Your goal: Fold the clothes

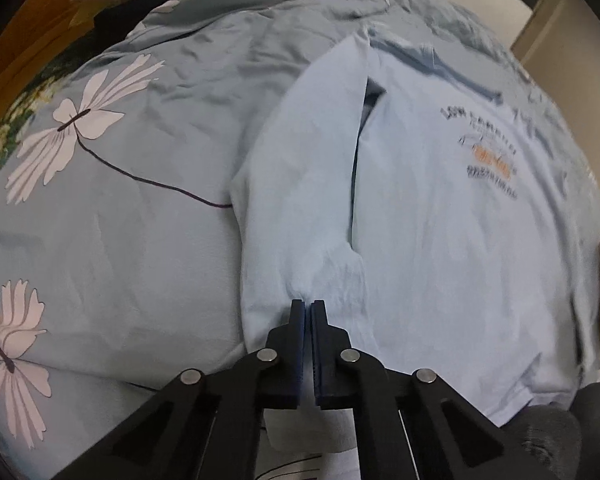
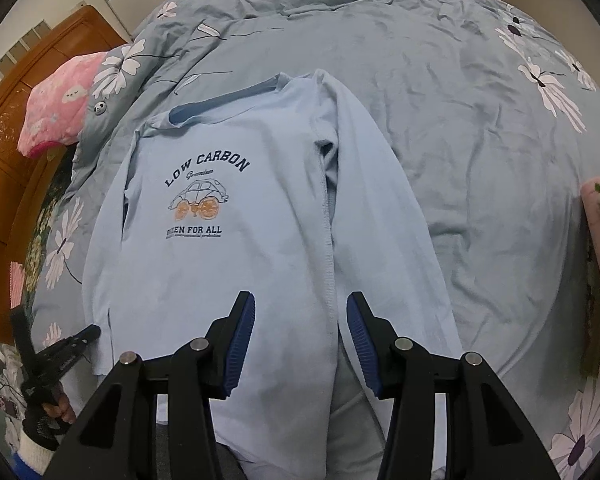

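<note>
Left gripper (image 1: pixel 309 303) jaws pinch the pale blue long-sleeved printed shirt (image 2: pixel 220 280); right gripper (image 2: pixel 301 312) gapes empty above it; folding barely begun, sleeves laid alongside

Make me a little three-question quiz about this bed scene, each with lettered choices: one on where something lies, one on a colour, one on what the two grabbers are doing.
1. Where does the pink pillow lie relative to the shirt in the right wrist view?
A. Upper left
B. On the shirt
C. Lower right

2. What colour are the wheels of the printed car?
A. Green
B. Orange
C. Red

3. How do the grippers stand?
A. Both open
B. Both shut
C. Left gripper shut on the shirt, right gripper open

Answers: 1 A, it sits beside the wooden headboard. 2 B, both wheels are orange. 3 C, left fingers pinch fabric; right fingers are spread over the shirt.
</note>
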